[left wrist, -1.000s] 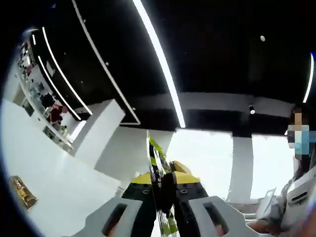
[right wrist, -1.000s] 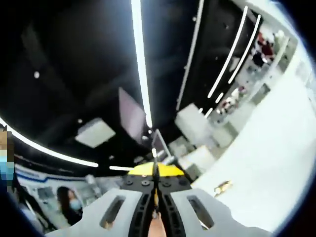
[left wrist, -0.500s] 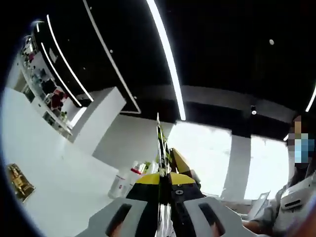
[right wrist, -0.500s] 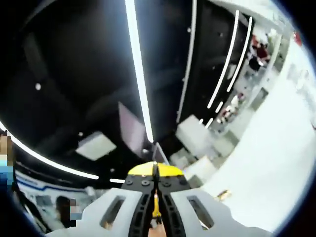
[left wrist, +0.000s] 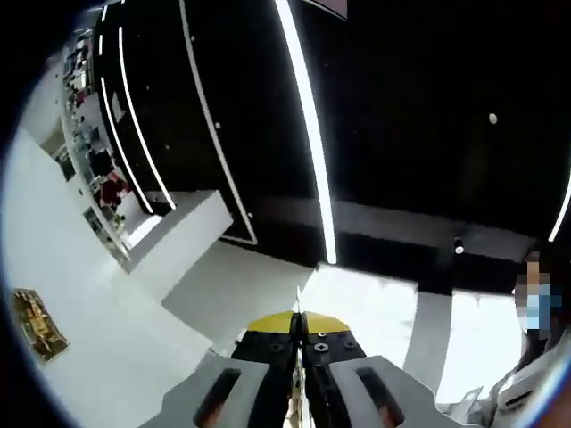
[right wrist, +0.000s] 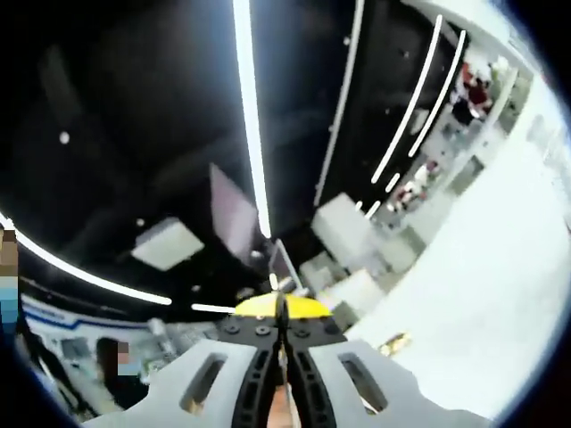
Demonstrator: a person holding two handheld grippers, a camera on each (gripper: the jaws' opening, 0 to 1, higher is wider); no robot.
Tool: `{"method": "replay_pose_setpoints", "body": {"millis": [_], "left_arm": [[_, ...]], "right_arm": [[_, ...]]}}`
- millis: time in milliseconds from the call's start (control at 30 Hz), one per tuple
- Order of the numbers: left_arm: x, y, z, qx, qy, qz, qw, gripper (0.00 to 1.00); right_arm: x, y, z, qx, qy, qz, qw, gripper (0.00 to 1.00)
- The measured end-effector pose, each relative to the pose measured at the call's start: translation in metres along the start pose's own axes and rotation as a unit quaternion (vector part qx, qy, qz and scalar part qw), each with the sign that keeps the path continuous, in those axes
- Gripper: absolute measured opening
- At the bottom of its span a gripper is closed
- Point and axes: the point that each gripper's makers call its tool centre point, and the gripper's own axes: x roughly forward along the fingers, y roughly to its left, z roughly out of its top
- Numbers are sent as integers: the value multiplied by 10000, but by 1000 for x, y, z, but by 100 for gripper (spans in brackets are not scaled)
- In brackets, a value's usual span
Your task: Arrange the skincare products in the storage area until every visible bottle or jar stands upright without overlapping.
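1. Left gripper [left wrist: 299, 343] points up at a dark ceiling [left wrist: 419, 107] crossed by a long light strip [left wrist: 308, 134], its jaws pressed together with nothing between them.
2. Right gripper [right wrist: 280, 334] likewise aims at the ceiling, jaws closed tight and empty.
3. Far shelves [right wrist: 464, 98] carry small items too blurred to tell as skincare bottles.
4. A seated person [left wrist: 535, 357] sits at the left gripper view's right edge.

The left gripper [left wrist: 300, 332] and right gripper [right wrist: 282, 316] both point upward, jaws pressed together, holding nothing.
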Motion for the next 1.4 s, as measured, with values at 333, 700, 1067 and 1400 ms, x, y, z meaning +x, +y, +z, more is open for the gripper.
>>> {"method": "replay_pose_setpoints", "body": {"millis": [333, 700, 1067, 1400], "left_arm": [[-1, -30, -19, -634, 312, -307, 9970, 0], [6, -61, -51, -845, 712, -585, 9922, 0], [14, -44, -52, 437, 199, 225, 9986, 31], [16, -56, -80, -63, 543, 155, 9984, 31]], "right_arm": [[6, 8, 0, -878, -175, 289, 9956, 38], [4, 21, -33, -958, 704, 787, 9898, 23], [-2, 13, 0, -623, -51, 473, 9969, 0], [-26, 5, 59, -300, -1679, 439, 9844, 0]]}}
